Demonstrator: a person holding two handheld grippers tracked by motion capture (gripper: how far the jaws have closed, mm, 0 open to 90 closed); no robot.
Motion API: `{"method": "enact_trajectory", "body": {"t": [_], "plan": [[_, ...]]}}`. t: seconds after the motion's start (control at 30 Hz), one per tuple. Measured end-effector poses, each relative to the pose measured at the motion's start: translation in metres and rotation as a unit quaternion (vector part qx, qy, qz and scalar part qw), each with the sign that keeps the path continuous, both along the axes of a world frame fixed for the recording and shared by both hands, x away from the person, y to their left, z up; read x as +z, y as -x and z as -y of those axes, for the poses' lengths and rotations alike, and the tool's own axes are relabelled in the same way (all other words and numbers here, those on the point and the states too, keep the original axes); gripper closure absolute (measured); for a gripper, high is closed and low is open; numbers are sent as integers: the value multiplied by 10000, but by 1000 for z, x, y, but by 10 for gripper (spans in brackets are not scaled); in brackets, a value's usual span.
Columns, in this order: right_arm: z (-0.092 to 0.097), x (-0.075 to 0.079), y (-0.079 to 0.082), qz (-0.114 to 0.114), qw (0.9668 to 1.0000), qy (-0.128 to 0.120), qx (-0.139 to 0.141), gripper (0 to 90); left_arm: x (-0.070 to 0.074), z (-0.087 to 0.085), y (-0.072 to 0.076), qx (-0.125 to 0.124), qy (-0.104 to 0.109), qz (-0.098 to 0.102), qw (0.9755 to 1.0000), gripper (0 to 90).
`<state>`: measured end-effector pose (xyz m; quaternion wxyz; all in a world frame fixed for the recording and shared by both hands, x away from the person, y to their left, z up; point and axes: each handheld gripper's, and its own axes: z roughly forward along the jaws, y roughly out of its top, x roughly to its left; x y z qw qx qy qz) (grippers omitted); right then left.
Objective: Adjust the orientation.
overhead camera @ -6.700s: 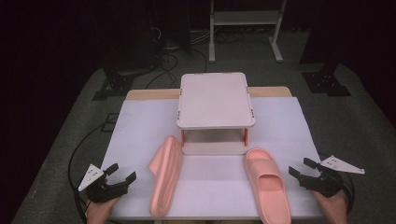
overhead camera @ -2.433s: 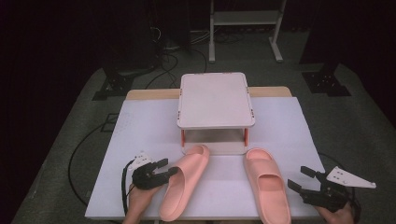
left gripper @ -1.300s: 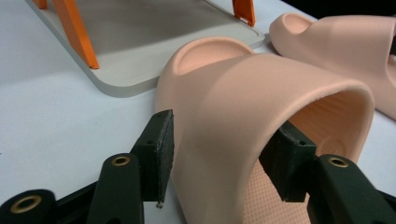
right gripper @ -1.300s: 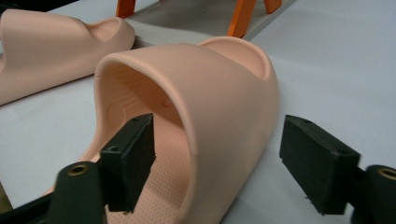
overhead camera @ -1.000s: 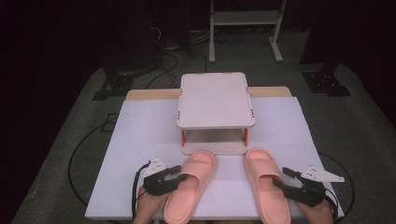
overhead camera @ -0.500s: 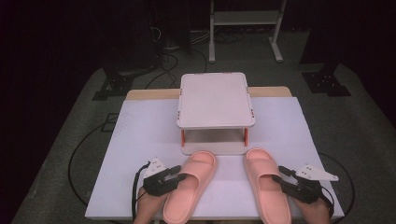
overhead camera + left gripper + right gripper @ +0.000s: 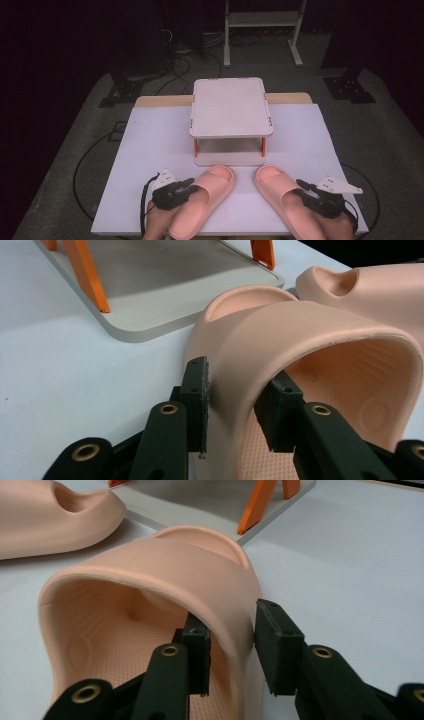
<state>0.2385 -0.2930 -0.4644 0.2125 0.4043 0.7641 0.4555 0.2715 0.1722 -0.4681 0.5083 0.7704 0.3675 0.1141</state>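
Observation:
Two pink slippers lie side by side in front of a low two-tier rack (image 7: pixel 230 107), toes toward it. The left slipper (image 7: pixel 205 200) has my left gripper (image 7: pixel 189 186) shut on the outer side wall of its strap. In the left gripper view the left gripper (image 7: pixel 235 395) has one pad outside and one inside the left slipper's strap (image 7: pixel 320 340). My right gripper (image 7: pixel 301 187) is shut on the outer strap wall of the right slipper (image 7: pixel 280 197). In the right gripper view the right gripper (image 7: pixel 232 635) straddles that slipper's strap (image 7: pixel 165 575) the same way.
The white-covered table (image 7: pixel 150 150) holds the rack, whose lower shelf (image 7: pixel 165 285) stands on orange legs (image 7: pixel 257 502) just beyond the slipper toes. Cables trail off the table's front corners. A metal stand (image 7: pixel 260 30) sits on the dark floor behind.
Earlier my left gripper brought the left slipper from the left, turned it flat and set it toe toward the rack. In the last second my right gripper moved in onto the right slipper's strap.

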Motion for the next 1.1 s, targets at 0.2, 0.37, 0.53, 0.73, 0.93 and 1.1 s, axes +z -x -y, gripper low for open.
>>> {"method": "enact_trajectory", "body": {"t": [0.2, 0.37, 0.53, 0.73, 0.93, 1.1], "plan": [[-2, 2, 2, 14, 10000, -16, 34, 714, 0, 0, 1, -6, 63, -3, 10000, 700], [-1, 4, 4, 24, 10000, -57, 9, 731, 2, -1, 2, 10, 128, -4, 9999, 704], [-3, 5, 5, 79, 9999, -56, 42, 751, 3, -6, 3, 21, 220, 23, 9998, 711], [-4, 5, 5, 61, 10000, -48, 35, 770, 5, -9, 4, 80, 263, 38, 9996, 720], [-4, 7, 6, 83, 9999, -71, 51, 783, 6, -11, 3, 40, 304, 72, 9995, 746], [-7, 9, 6, 93, 9999, -81, 119, 786, 9, -13, 3, 53, 352, 85, 9993, 746]]}}
